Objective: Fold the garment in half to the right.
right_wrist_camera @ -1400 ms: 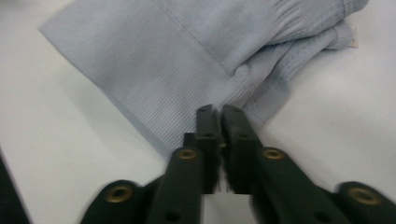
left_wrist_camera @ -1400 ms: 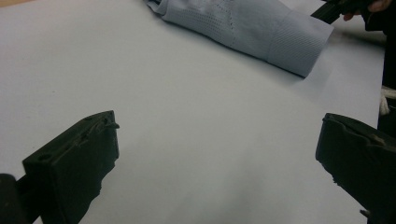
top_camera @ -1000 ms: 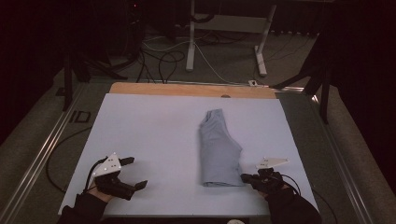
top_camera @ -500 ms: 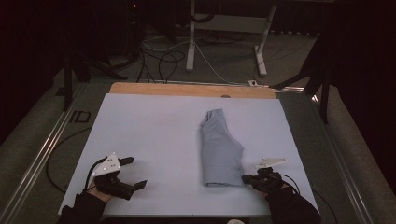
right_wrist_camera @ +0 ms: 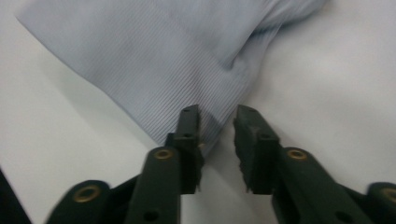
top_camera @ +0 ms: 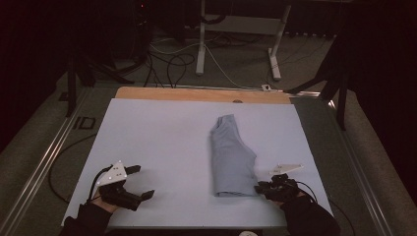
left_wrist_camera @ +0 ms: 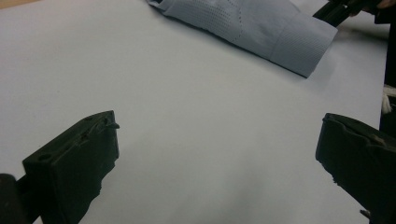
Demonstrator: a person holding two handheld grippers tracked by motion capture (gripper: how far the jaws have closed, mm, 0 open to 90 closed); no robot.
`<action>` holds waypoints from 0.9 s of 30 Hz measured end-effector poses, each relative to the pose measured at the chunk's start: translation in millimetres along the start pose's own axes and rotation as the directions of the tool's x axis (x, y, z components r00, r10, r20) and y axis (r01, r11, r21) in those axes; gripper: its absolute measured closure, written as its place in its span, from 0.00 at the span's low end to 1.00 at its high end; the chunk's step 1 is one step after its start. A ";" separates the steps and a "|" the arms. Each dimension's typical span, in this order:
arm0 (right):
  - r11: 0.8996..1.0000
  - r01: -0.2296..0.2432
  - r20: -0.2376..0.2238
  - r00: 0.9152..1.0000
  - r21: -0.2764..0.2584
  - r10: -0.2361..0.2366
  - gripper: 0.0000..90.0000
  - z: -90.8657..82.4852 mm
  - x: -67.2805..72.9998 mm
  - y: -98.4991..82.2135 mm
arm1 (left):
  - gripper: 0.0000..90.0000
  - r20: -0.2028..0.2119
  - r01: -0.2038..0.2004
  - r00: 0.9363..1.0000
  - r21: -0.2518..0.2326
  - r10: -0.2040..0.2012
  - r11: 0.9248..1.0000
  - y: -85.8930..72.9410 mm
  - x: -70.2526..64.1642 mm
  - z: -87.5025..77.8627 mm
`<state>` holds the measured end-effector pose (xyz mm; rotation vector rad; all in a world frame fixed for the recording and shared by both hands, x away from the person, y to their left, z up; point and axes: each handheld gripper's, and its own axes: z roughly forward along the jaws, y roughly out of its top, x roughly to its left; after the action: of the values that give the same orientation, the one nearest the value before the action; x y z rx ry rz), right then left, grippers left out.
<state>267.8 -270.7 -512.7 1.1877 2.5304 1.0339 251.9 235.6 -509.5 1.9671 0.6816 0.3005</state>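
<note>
A folded light blue cloth (top_camera: 232, 157) lies lengthwise on the white sheet (top_camera: 162, 142), right of centre. My right gripper (top_camera: 259, 187) sits low at the cloth's near right corner. In the right gripper view its jaws have just been opening and stand a little apart (right_wrist_camera: 217, 119), with the cloth's (right_wrist_camera: 163, 60) corner edge loose in the gap and no pad pressing on it. At the near left my left gripper (top_camera: 142, 182) rests on the sheet, open wide (left_wrist_camera: 219, 130) with bare sheet between its fingers. The left gripper view shows the cloth (left_wrist_camera: 252, 28) far off, with the right gripper (left_wrist_camera: 336, 9) at its end.
A wooden table edge (top_camera: 196, 93) shows beyond the sheet. Metal rails (top_camera: 44, 162) run along both sides of the table. Cables and white stand legs (top_camera: 201, 44) lie on the floor behind.
</note>
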 end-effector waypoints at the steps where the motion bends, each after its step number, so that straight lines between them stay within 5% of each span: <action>1: 1.000 0.010 -0.003 1.000 -0.014 -0.010 0.76 -3.6 2.2 4.6 | 0.00 -0.001 -0.002 1.000 0.001 0.002 1.000 0.1 0.0 0.0; 7: 0.986 0.139 -0.059 0.988 -0.094 -0.144 0.77 -15.6 23.4 45.2 | 0.00 0.003 -0.009 1.000 0.004 0.009 1.000 0.6 -0.7 0.6; 13: 0.955 0.268 -0.131 0.950 -0.123 -0.284 0.83 5.6 43.4 82.8 | 0.00 0.003 -0.008 1.000 -0.002 0.008 1.000 0.1 0.4 -0.5; 20: 0.941 0.322 -0.176 0.925 -0.105 -0.336 0.95 36.8 49.9 98.4 | 0.00 -0.003 0.002 1.000 -0.011 -0.002 1.000 -0.4 2.8 -3.2; 27: 0.943 0.326 -0.211 0.919 -0.071 -0.333 1.00 54.4 40.8 86.9 | 0.00 -0.002 0.006 1.000 -0.013 -0.006 1.000 -1.1 3.6 -3.2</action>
<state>316.3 -173.9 -491.4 0.6299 2.7364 1.1688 252.9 240.4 -509.2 1.9522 0.6849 0.3027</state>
